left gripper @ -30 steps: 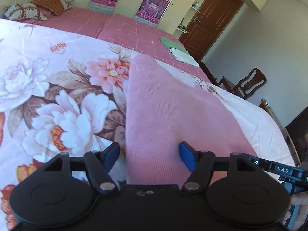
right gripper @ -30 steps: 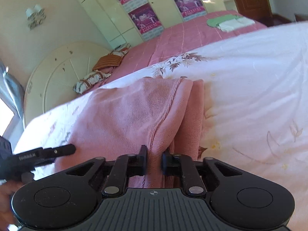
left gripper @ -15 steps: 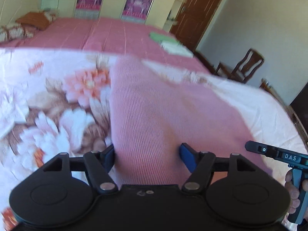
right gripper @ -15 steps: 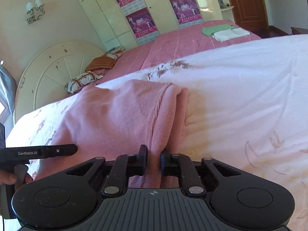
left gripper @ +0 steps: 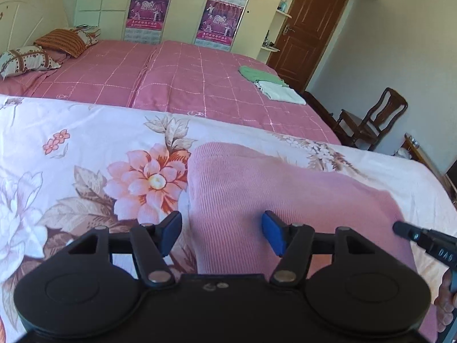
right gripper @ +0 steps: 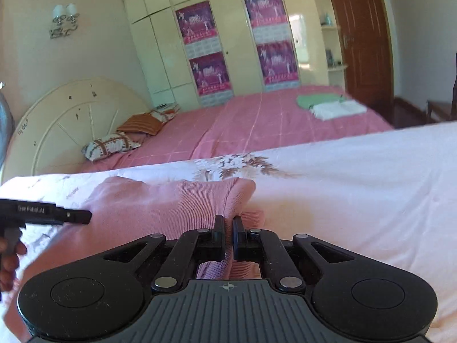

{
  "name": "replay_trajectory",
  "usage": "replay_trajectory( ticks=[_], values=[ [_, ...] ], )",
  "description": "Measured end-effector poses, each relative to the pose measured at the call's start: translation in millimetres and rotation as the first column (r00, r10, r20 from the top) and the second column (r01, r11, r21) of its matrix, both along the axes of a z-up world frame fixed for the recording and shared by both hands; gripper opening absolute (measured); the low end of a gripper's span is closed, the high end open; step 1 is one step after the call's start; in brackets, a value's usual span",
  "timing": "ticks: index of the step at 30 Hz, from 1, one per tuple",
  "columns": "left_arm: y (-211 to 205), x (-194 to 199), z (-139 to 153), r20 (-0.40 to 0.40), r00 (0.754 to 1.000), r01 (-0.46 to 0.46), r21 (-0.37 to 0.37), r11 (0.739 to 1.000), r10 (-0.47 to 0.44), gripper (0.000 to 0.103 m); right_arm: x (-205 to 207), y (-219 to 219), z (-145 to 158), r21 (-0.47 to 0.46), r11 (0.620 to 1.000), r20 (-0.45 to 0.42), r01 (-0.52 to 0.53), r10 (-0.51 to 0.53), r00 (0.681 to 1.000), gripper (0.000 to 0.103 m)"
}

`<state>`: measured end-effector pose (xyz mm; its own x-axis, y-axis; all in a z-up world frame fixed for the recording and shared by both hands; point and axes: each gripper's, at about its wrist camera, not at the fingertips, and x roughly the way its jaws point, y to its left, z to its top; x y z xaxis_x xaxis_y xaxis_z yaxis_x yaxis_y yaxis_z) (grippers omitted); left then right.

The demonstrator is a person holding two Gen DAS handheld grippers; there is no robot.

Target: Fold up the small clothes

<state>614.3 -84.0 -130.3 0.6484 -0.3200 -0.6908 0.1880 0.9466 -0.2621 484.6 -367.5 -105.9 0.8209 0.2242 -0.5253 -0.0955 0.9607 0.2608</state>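
Note:
A pink knitted garment (left gripper: 271, 188) lies on the floral quilt (left gripper: 85, 154), partly folded. My left gripper (left gripper: 221, 230) is open, its blue pads wide apart over the garment's near left part, holding nothing. In the right wrist view the garment (right gripper: 160, 205) lies low ahead. My right gripper (right gripper: 227, 224) is shut on a pinched ridge of the garment's right edge. The left gripper's handle (right gripper: 42, 213) shows at the left of that view, and the right gripper's handle (left gripper: 425, 240) at the right of the left wrist view.
A pink checked bed (left gripper: 185, 80) lies beyond the quilt with pillows (left gripper: 28, 57) at its head and folded green and white clothes (left gripper: 271, 83) near its foot. A wooden chair (left gripper: 368, 120) and a door (left gripper: 311, 25) stand at the right. Wardrobes line the back wall.
My right gripper has dropped lower with the garment's edge, so the cloth now lies flatter. My left gripper stayed open and tilted up a little over the garment.

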Motion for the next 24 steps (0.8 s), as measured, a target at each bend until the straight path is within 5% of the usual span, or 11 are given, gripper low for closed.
replay_trajectory(
  ticks=[4, 7, 10, 14, 18, 22, 24],
  values=[
    [-3, 5, -5, -0.008, 1.000, -0.004, 0.032, 0.999, 0.004, 0.070, 14, 9, -25, -0.070, 0.997, -0.083, -0.007, 0.001, 0.997, 0.004],
    [6, -20, 12, 0.041, 0.999, 0.020, 0.036, 0.999, -0.021, 0.059, 14, 9, -16, -0.065, 0.998, -0.120, 0.006, -0.014, 0.993, 0.004],
    [15, -65, 23, 0.097, 0.993, 0.064, 0.035, 0.997, -0.067, 0.059, -15, 7, 5, -0.092, 0.995, -0.058, 0.039, -0.044, 0.997, 0.012],
    [19, -102, 15, 0.084, 0.991, 0.102, 0.010, 0.995, -0.102, 0.060, -61, 21, 18, -0.056, 0.995, -0.007, -0.082, 0.082, 0.997, 0.013],
    [18, -110, 4, 0.079, 0.993, 0.082, 0.042, 0.996, -0.085, 0.068, -70, 47, -13, -0.190, 0.969, -0.098, -0.160, 0.143, 0.985, 0.013],
    [15, -129, 20, 0.096, 0.992, 0.081, 0.056, 0.995, -0.086, 0.061, -69, 38, -16, -0.151, 0.985, -0.118, -0.080, 0.063, 0.991, 0.034],
    [16, -147, 23, 0.094, 0.990, 0.096, 0.049, 0.994, -0.100, 0.062, -84, 38, -3, -0.142, 0.987, -0.082, -0.075, 0.064, 0.995, 0.034]
  ],
)
